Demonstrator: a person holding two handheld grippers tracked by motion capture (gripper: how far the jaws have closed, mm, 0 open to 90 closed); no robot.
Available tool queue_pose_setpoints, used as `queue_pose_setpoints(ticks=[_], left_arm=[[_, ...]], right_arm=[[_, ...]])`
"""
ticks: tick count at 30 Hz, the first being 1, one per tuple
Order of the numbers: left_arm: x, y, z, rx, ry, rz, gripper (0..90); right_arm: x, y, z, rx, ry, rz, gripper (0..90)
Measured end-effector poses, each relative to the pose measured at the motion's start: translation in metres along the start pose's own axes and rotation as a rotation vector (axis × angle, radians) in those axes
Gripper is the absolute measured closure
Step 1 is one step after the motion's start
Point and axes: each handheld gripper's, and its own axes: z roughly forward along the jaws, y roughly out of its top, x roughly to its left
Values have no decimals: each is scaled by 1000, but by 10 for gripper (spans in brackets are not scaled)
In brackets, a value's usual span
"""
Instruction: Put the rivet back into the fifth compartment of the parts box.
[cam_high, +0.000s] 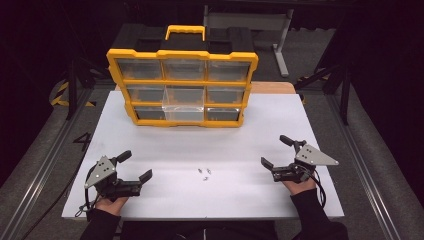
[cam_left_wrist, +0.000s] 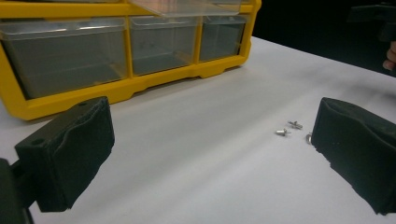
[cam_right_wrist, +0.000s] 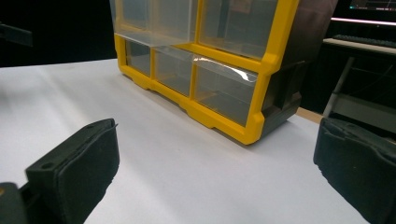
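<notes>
A yellow drawer organiser (cam_high: 182, 87) with clear drawers stands upright at the back of the white table (cam_high: 200, 145); its middle drawer (cam_high: 184, 104) is pulled out toward me. Three small metal screws (cam_high: 204, 172) lie loose near the table's front middle, also seen in the left gripper view as screws (cam_left_wrist: 289, 128) beside the right jaw. My left gripper (cam_high: 135, 167) rests at the front left, open and holding nothing. At the front right my right gripper (cam_high: 277, 150) stands open and holds nothing, with the organiser (cam_right_wrist: 210, 60) ahead of its jaws.
A wooden board (cam_high: 272, 87) shows behind the organiser's right side. A metal stand (cam_high: 280, 45) rises beyond the table, and dark floor with rails borders both sides. Bare white table lies between the screws and the organiser.
</notes>
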Motion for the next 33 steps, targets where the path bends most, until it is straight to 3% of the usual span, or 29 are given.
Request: queue_pose_setpoints(ticks=[6,12,19,26,33], left_arm=[[-3,3,-2,-5,11,38,4],[-2,3,-3,-6,23,42,4],[-2,5,-6,-15,27,44,4],[-4,5,-4,-12,20,56,3],[-4,5,-4,-9,21,63,2]], right_arm=[[2,3,0,11,9,-4,10],[4,11,4,10,30,4,14],[16,28,23,-5,126,15,16],[29,46,44,-22,174,-10,20],[36,58,63,-16,228,4,19]])
